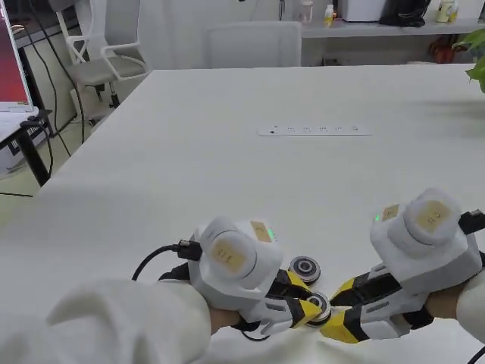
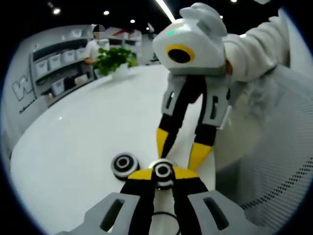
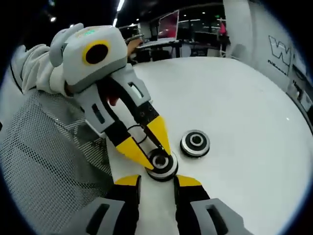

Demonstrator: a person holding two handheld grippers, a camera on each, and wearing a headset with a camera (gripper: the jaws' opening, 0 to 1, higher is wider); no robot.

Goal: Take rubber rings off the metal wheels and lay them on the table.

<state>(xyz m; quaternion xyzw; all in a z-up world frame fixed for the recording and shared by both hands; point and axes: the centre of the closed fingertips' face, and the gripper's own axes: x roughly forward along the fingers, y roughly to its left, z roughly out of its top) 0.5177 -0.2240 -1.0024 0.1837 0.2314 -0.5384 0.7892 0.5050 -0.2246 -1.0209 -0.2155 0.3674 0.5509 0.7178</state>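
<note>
Two small metal wheels with black rubber rings are on the white table. One wheel sits between the yellow tips of my left gripper, which is shut on it. The other wheel lies flat and free just beyond. My right gripper faces the left one, open, its tips just short of the held wheel with nothing between them. The left gripper view shows the right gripper coming in from above with its jaws apart.
A white power strip lies mid-table. A black cable trails from the left gripper. Chairs stand past the far edge, a plant at the right. The table's left edge runs diagonally past a desk.
</note>
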